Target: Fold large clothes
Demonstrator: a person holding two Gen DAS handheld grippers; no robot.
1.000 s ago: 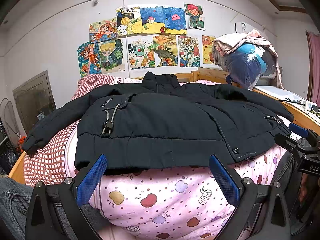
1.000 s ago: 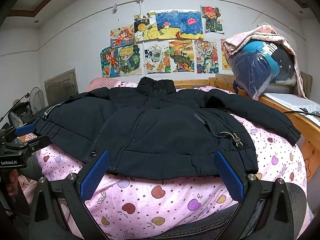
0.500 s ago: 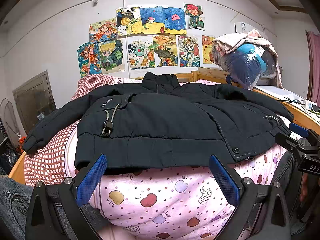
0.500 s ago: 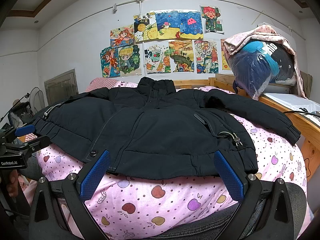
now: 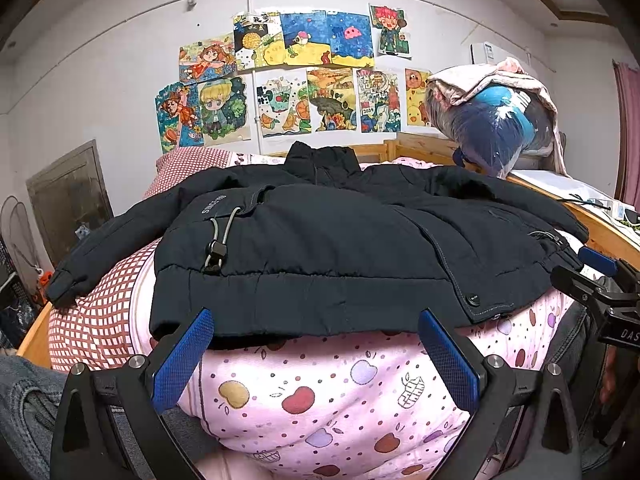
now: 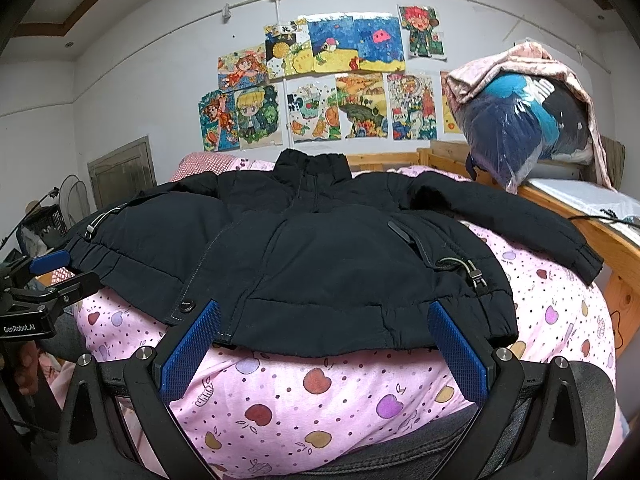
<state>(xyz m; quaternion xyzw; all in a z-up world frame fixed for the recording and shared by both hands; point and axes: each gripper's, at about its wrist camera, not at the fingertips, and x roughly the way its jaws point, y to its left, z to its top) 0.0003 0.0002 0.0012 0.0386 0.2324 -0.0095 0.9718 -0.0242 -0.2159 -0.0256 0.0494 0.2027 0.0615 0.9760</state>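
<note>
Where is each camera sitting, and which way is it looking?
Left wrist: on the left gripper, at the bed's foot, facing the black jacket and the wall drawings; the right gripper shows at its right edge.
Right wrist: on the right gripper, facing the same way; the left gripper shows at its left edge.
Both share the jacket, pink bedding and drawings.

Wooden bed [image 6: 608,240]: pink apple-print quilt [image 6: 320,392], black jacket [image 6: 320,256] spread on top.
</note>
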